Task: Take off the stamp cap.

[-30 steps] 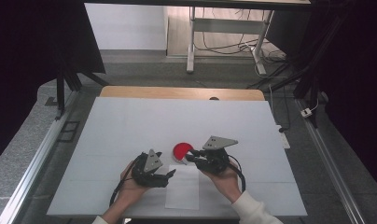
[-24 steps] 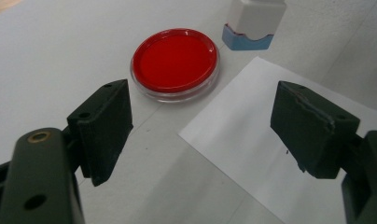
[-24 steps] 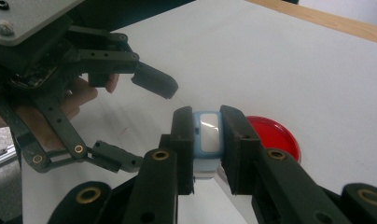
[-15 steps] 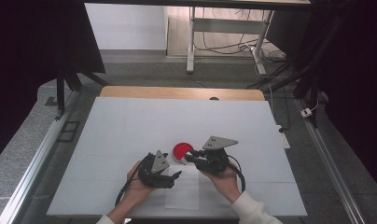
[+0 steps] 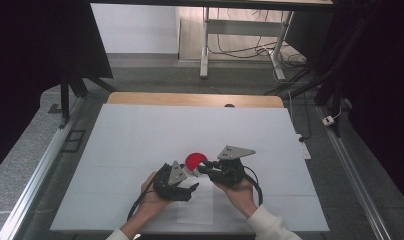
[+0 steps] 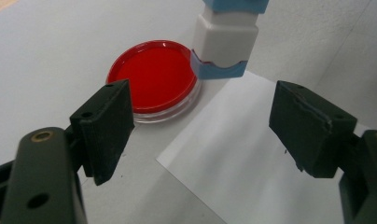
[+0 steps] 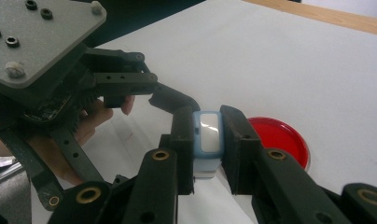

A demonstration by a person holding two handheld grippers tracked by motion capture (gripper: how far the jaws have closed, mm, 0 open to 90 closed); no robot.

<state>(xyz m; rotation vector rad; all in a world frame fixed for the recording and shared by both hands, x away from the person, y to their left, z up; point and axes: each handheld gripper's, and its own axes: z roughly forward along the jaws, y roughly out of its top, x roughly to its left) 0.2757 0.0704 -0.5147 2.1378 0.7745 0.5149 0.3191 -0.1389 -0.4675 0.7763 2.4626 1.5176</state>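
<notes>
My right gripper [image 5: 202,168] sits in the lower middle of the high view, its jaws closed on the stamp [image 5: 199,167] at the near edge of the red ink pad [image 5: 193,160]. The left gripper [image 5: 189,190] is at lower left of it, and compared with one second ago it has moved a little toward the right and down, onto the white paper [image 5: 197,207], while the right one is almost in the same place. I judge this means the left side is getting ready to hold the sheet, so the stamping can follow the inking. In the left gripper view, my left gripper [image 6: 200,123] has its jaws wide apart with nothing between them; the paper [image 6: 252,154] lies under them at lower right, the ink pad [image 6: 151,77] is at upper left, and the stamp [image 6: 226,42] stands at the top centre, touching the pad's rim. In the right gripper view, my right gripper [image 7: 209,140] is closed tight on the white and blue stamp [image 7: 208,135] in the centre, with the pad [image 7: 282,137] just to the right and the left gripper [image 7: 170,100] at upper left.
</notes>
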